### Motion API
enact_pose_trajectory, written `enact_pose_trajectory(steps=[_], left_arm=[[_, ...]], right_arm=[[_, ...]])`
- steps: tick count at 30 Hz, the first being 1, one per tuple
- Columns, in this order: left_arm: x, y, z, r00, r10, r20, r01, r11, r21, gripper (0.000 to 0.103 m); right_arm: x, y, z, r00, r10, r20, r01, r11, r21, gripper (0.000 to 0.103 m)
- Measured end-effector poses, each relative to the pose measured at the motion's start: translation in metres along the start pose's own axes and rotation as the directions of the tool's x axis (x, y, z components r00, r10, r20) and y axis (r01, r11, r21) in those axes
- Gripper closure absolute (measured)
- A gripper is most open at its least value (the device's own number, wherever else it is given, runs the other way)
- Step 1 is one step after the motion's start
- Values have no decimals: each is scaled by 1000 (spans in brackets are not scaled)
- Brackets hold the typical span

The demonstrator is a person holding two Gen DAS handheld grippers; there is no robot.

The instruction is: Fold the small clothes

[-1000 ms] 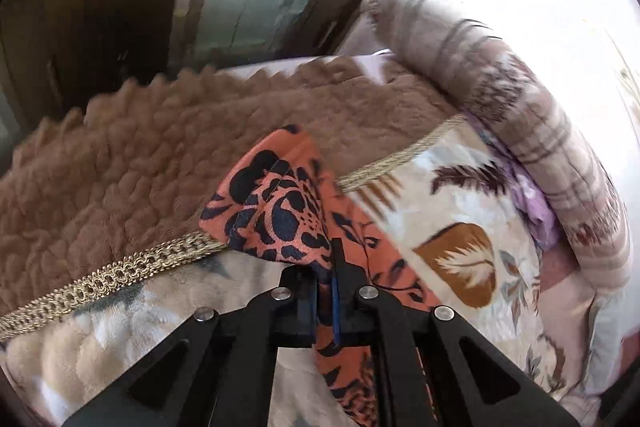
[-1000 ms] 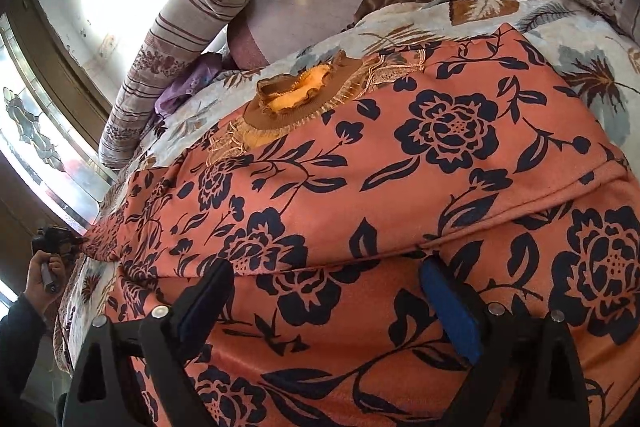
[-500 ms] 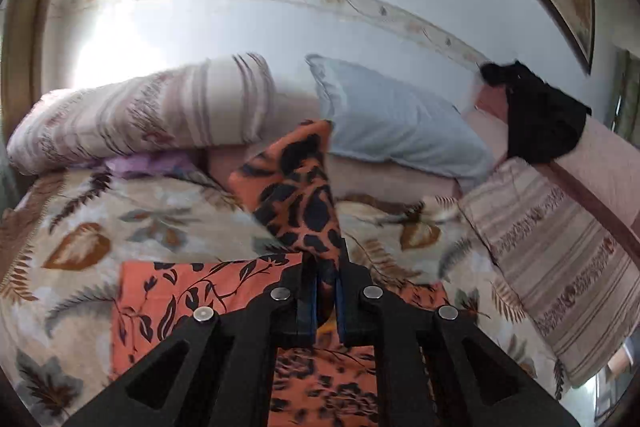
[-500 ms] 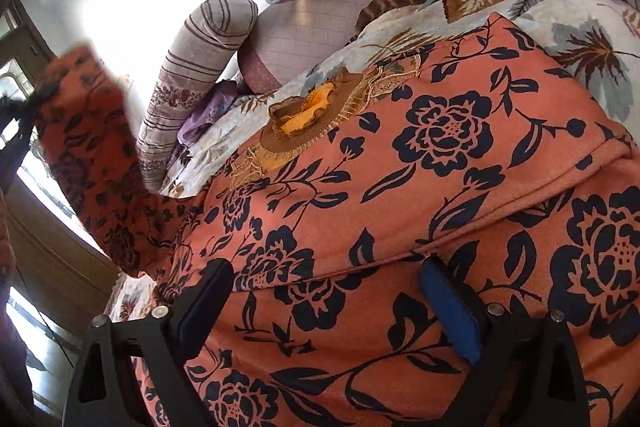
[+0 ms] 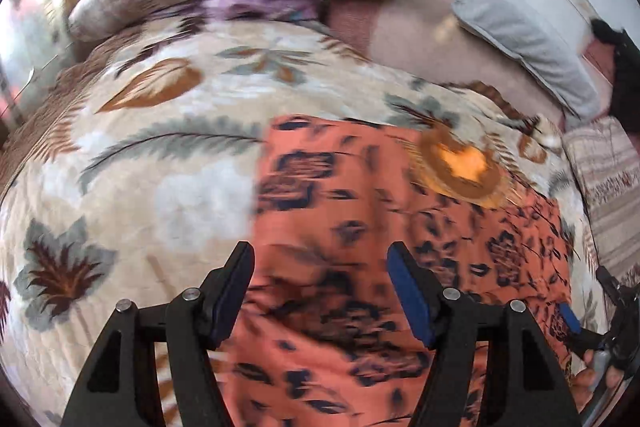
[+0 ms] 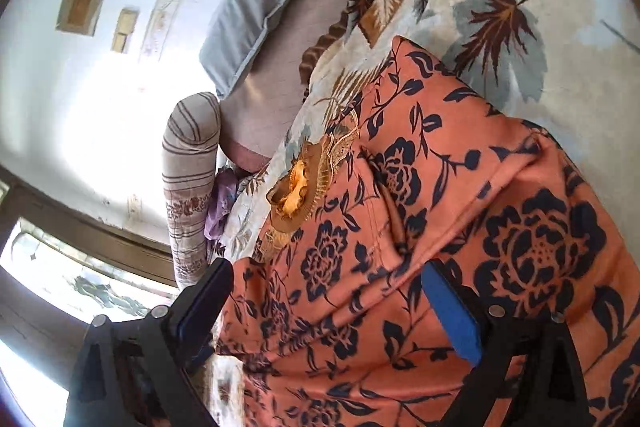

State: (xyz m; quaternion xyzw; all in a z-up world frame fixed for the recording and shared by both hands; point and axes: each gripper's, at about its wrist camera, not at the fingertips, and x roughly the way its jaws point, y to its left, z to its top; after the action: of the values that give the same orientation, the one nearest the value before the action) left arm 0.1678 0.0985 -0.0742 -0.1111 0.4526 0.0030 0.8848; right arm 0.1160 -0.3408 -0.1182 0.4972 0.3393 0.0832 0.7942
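Now: garment (image 5: 360, 227), orange floral, lies doubled over on the bedspread (image 5: 160, 147) toward its head end. Left gripper (image 5: 320, 291), a moment ago pinching the lifted corner, is opening with nothing clamped. Right gripper (image 6: 328, 311) spread above the cloth. One fold appears laid.

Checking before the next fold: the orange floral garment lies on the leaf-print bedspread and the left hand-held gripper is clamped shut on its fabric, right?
Not quite. The left wrist view shows the left hand-held gripper with its jaws apart and opening, nothing pinched between them. The orange floral garment does lie on the leaf-print bedspread.
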Motion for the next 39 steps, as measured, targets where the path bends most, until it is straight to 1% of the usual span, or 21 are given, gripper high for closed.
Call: enact_pose_trajectory(steps=[2,5,7,10,11,13,15,18,20,21,23,26,27,29,31,33,34,35,36,38,39], left_arm=[[-3,30,-3,1000,-3,-5,2,998,-55,33],[-10,64,-13,1000,-22,10,24,992,-127,33],[-13,79,-21,999,-38,11,39,987,-155,33],[-17,97,-31,998,-54,18,56,983,-177,33],[-18,102,-33,998,-58,20,61,981,-183,33],[-18,107,-36,997,-70,23,73,979,-191,33],[-20,113,-36,997,-75,36,81,978,-192,33],[-25,116,-31,996,-69,54,78,981,-180,33],[-27,115,-27,995,-72,63,82,981,-175,33],[-27,113,-24,995,-76,65,86,981,-173,33],[-23,103,-17,994,-82,67,92,981,-170,33],[-13,72,-4,994,-98,44,103,987,-123,33],[-10,59,1,994,-97,43,100,991,-87,33],[4,35,9,998,-64,28,64,998,-13,32],[39,20,11,996,48,-73,-45,998,40,32],[78,19,1,971,151,-184,-138,987,83,29],[77,19,-3,979,156,-134,-144,985,93,26],[74,16,-5,979,176,-103,-164,979,118,25],[74,14,-6,977,188,-99,-174,976,134,25],[72,17,-6,978,181,-103,-168,979,118,25],[70,19,-4,979,171,-109,-160,982,102,25]], right_arm=[[12,9,13,997,-76,-24,75,996,-43,6],[43,21,25,970,-223,-101,208,969,-135,8],[67,30,20,923,-350,-158,305,919,-251,16],[88,46,7,826,-549,-128,450,779,-437,48],[92,51,3,801,-587,-120,470,740,-481,73],[92,62,1,776,-622,-105,485,695,-531,93],[83,86,0,776,-630,-26,492,632,-599,93],[57,127,7,798,-590,124,510,552,-660,93],[36,140,12,793,-569,218,546,504,-669,92],[32,135,16,787,-575,222,554,501,-665,92],[43,110,23,814,-568,122,500,578,-644,89],[69,60,17,764,-645,31,521,588,-619,87],[67,45,18,759,-651,22,537,605,-588,83],[52,32,23,796,-605,16,524,677,-517,77],[41,44,29,813,-579,59,524,683,-509,74],[29,62,34,849,-521,89,490,712,-503,65],[25,72,38,869,-486,96,466,734,-494,58],[21,80,41,894,-437,95,426,768,-478,34],[19,87,42,925,-373,79,365,808,-463,21],[31,90,45,970,-243,2,220,874,-434,21],[42,81,47,976,-214,-47,177,898,-403,21]])
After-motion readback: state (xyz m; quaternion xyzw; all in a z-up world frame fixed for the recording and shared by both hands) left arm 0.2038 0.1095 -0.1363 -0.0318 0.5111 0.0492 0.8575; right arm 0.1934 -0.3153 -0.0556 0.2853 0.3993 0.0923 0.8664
